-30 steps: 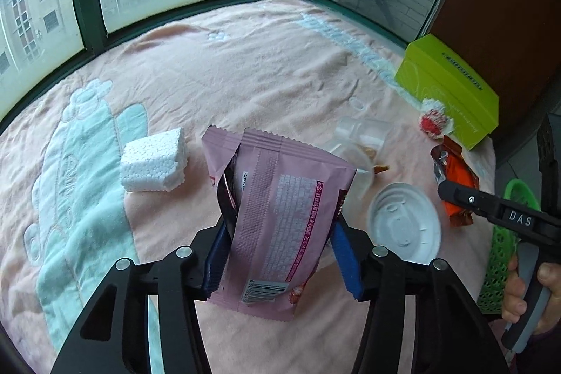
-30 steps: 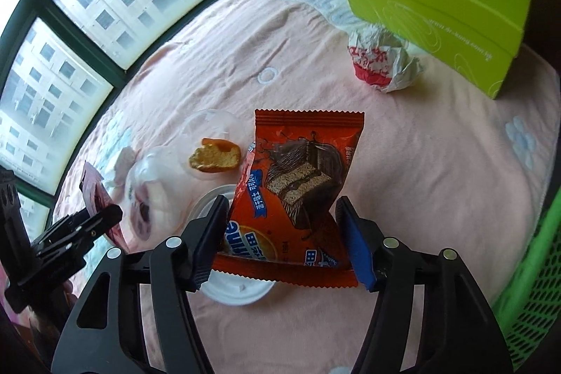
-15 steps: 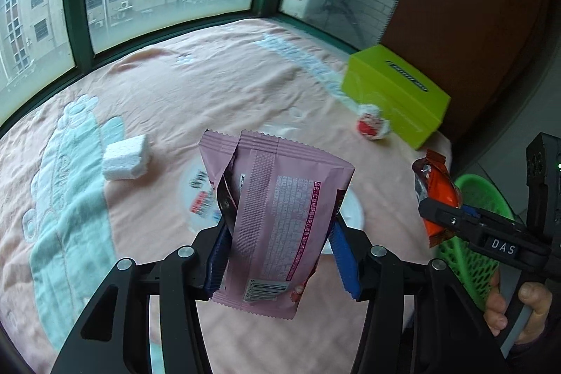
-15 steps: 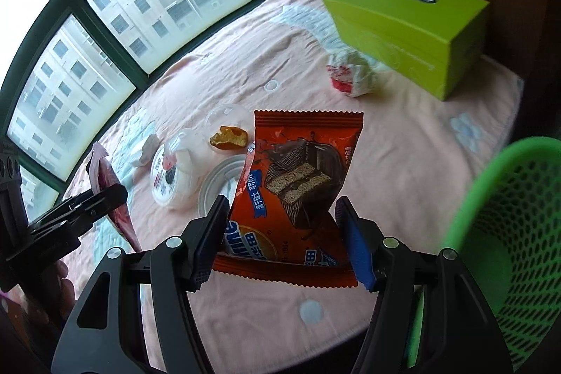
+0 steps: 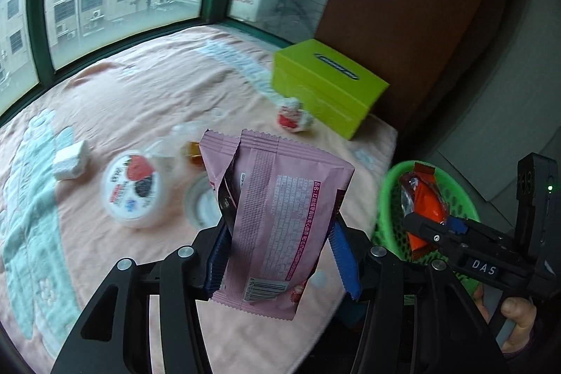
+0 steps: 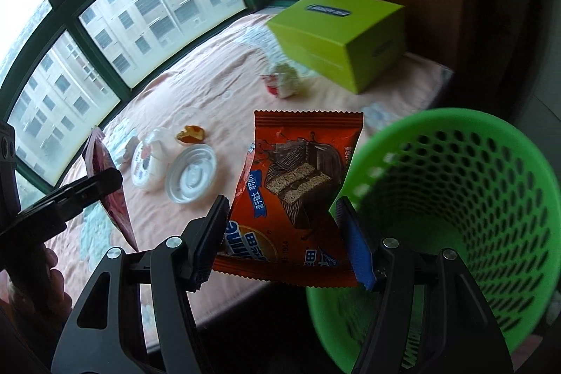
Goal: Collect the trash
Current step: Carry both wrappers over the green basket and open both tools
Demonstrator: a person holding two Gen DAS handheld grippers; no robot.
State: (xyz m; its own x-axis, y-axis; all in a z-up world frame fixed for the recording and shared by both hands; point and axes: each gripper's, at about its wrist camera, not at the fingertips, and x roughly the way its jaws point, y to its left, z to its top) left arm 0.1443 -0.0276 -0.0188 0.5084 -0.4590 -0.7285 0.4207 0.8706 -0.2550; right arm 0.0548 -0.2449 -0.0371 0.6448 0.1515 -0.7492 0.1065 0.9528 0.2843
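My left gripper (image 5: pixel 280 255) is shut on a pink snack wrapper (image 5: pixel 277 219) and holds it above the table's near edge. My right gripper (image 6: pixel 284 233) is shut on an orange chocolate-bar wrapper (image 6: pixel 298 184), held beside the rim of the green mesh bin (image 6: pixel 455 198). In the left wrist view the orange wrapper (image 5: pixel 422 198) hangs over the bin's mouth (image 5: pixel 389 195). On the pink cloth lie a yogurt cup (image 5: pixel 131 190), a clear lid (image 6: pixel 191 177), a crumpled red-white wrapper (image 5: pixel 292 118), an orange food scrap (image 6: pixel 191 134) and a white foam block (image 5: pixel 70 160).
A lime green tissue box (image 5: pixel 326 90) stands at the table's far right corner. Windows with green frames (image 5: pixel 38 23) run behind the table. A brown wall (image 5: pixel 403 6) rises behind the box. The bin stands on the floor off the table's right edge.
Both grippers have lifted and pulled back from the table towards the right. The orange wrapper has gone from above the table to over the green bin. Both wrappers stay gripped.
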